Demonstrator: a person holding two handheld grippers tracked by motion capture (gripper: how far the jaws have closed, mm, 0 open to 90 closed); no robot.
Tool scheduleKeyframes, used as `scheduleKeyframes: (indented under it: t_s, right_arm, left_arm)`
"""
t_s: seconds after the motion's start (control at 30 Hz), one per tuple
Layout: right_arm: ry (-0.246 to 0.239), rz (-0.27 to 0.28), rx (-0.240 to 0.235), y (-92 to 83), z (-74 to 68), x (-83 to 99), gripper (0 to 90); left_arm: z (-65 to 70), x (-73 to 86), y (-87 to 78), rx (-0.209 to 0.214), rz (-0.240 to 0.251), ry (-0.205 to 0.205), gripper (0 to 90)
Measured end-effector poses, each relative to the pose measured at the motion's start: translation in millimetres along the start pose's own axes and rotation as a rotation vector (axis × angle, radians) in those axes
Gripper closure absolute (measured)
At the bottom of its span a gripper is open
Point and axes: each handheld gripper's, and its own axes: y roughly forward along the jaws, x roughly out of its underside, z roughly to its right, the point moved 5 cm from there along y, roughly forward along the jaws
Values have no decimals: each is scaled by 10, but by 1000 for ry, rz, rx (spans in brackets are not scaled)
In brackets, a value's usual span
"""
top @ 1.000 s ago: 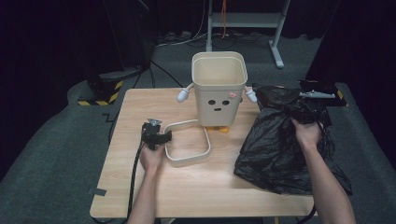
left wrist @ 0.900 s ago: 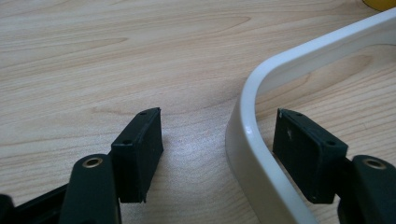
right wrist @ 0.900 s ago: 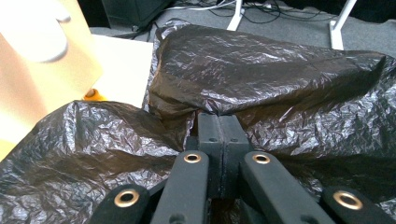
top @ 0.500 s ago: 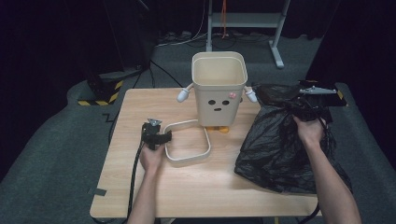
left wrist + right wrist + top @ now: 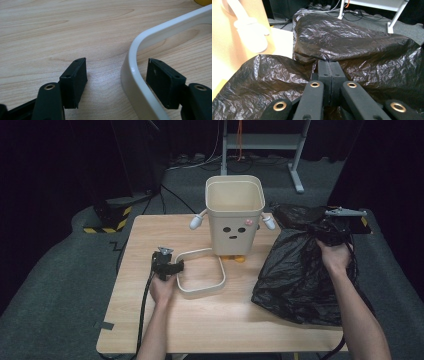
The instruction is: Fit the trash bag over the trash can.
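Pinching one black plastic bag [image 5: 300, 275] by its upper edge, the right gripper [image 5: 334, 231] has its two jaws pressed tight together on the film, as the right gripper view shows, with the crinkled bag [image 5: 352, 42] rising just beyond the jaws. The bag slumps on the right part of the one wooden table [image 5: 150, 230], and part of it hangs past the table's right edge. The right hand [image 5: 334, 259] holds that gripper above the bag's top.

One cream-coloured bin [image 5: 235, 215] stands upright near the back middle of the table, just beside the bag. It has a drawn face, two small white arms and orange feet; one white arm [image 5: 249, 35] shows in the right gripper view.

One white ring frame [image 5: 201, 272] with rounded corners lies flat in front of the bin. The left gripper [image 5: 169, 266] sits at the frame's left corner, with the left hand [image 5: 162, 289] behind it. In the left gripper view its jaws stand apart, one on each side of the frame's wall [image 5: 135, 75], the right one close against it and the left one well clear of it.
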Motion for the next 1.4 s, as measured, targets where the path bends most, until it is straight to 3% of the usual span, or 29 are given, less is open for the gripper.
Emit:
scheduleKeyframes:
  t_s: [0.6, 1.4]
  right_arm:
    - [-21, 42, -26, -176, -76, -241, 899]
    - [-38, 103, -114, -312, -299, -564, 899]
  left_arm:
    - [1, 1, -1, 0, -2, 2, 329]
    - [2, 1, 0, -1, -2, 2, 330]
